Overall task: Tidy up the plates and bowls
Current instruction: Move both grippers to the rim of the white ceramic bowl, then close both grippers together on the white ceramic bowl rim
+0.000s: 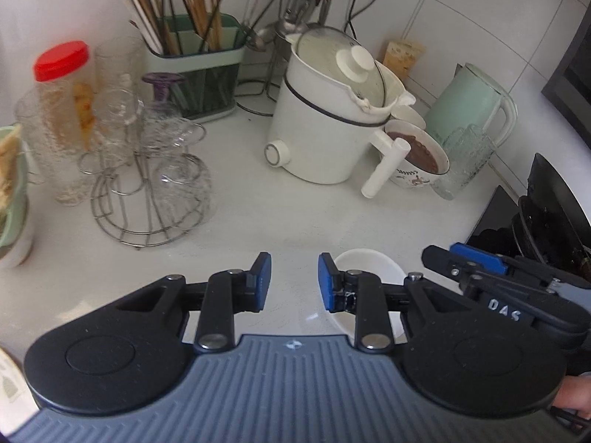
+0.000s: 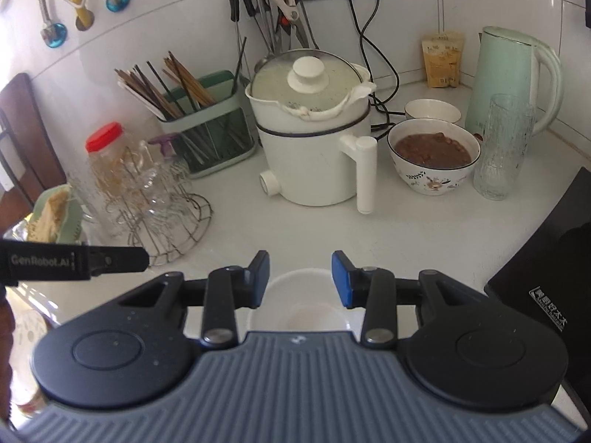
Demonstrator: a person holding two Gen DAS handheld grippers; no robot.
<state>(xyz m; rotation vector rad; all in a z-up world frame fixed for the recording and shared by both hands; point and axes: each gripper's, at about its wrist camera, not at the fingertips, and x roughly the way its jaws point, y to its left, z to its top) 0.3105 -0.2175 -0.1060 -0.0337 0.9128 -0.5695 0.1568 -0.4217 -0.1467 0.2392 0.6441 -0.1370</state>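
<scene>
A: How are the two grippers seen to be set?

B: The left gripper is held over the white counter with its jaws parted and nothing pinched between the blue pads; only bare counter is seen in the gap. The right gripper is likewise spread, and nothing is pressed by its pads.

A: Where is the small white bowl placed?

B: The small white bowl is seen on the counter at the near edge, empty and upright, below the gap between the right gripper's fingers. Whether it is touched by them cannot be told. In the left wrist view the same bowl is found just to the right of the left gripper's right finger, partly hidden behind it.

A: What other dishes are noted?

B: A patterned bowl filled with brown food is set between the white electric pot and a tall ribbed glass. A smaller white bowl is seen behind it, near the pale green kettle.

A: And to the left?

B: A wire rack loaded with glasses is placed beside a red-lidded jar, with a green chopstick holder behind.
</scene>
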